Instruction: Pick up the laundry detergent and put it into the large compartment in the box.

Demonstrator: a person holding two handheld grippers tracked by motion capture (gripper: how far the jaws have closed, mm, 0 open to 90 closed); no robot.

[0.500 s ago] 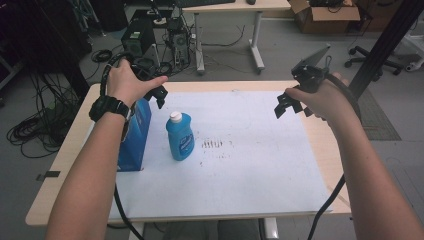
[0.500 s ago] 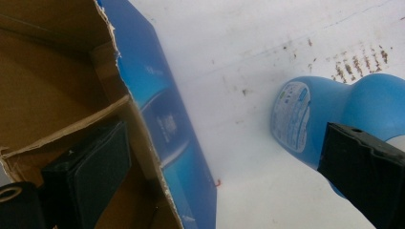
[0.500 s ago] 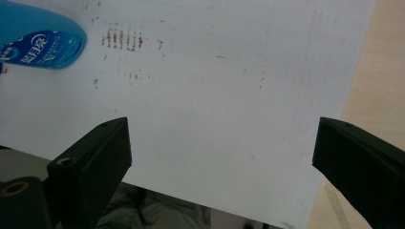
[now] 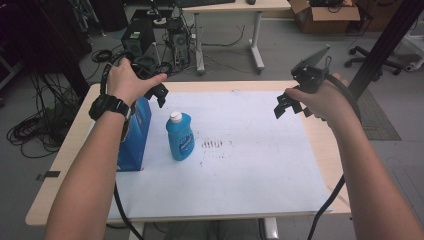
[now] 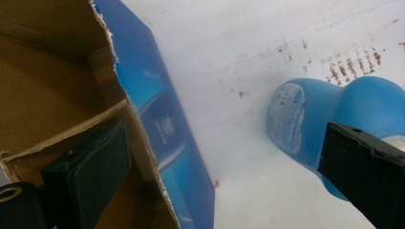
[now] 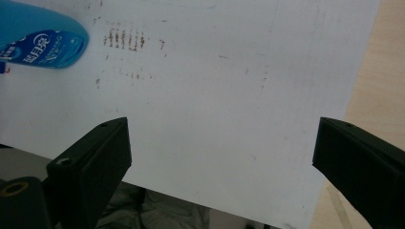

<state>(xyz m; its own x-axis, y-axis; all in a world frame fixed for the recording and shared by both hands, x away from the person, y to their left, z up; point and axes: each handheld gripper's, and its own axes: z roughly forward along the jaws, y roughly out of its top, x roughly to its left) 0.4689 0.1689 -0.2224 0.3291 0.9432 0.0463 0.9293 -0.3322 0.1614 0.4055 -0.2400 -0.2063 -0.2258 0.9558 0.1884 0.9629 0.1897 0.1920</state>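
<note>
A blue carton (image 4: 134,134) with its top torn open stands on the left of the white sheet (image 4: 260,170). Just right of it is an upright blue bottle (image 4: 180,136) with a white cap. My left gripper (image 4: 156,93) hovers above the carton's far corner, open. In the left gripper view its jaws (image 5: 224,176) stand wide, one over the brown inside of the carton (image 5: 162,119), the other in front of the bottle (image 5: 344,107). Above the sheet's right part my right gripper (image 4: 292,108) is open and holds nothing. The right gripper view (image 6: 224,162) looks down on bare sheet, with the bottle (image 6: 38,38) at upper left.
The sheet covers most of a wooden table (image 4: 70,155) and carries small brown marks (image 4: 212,144) near its middle. Beyond the far edge are computer towers (image 4: 135,37), cables, a desk (image 4: 235,7) and a cardboard box (image 4: 325,10). A black post (image 4: 385,45) rises at the right.
</note>
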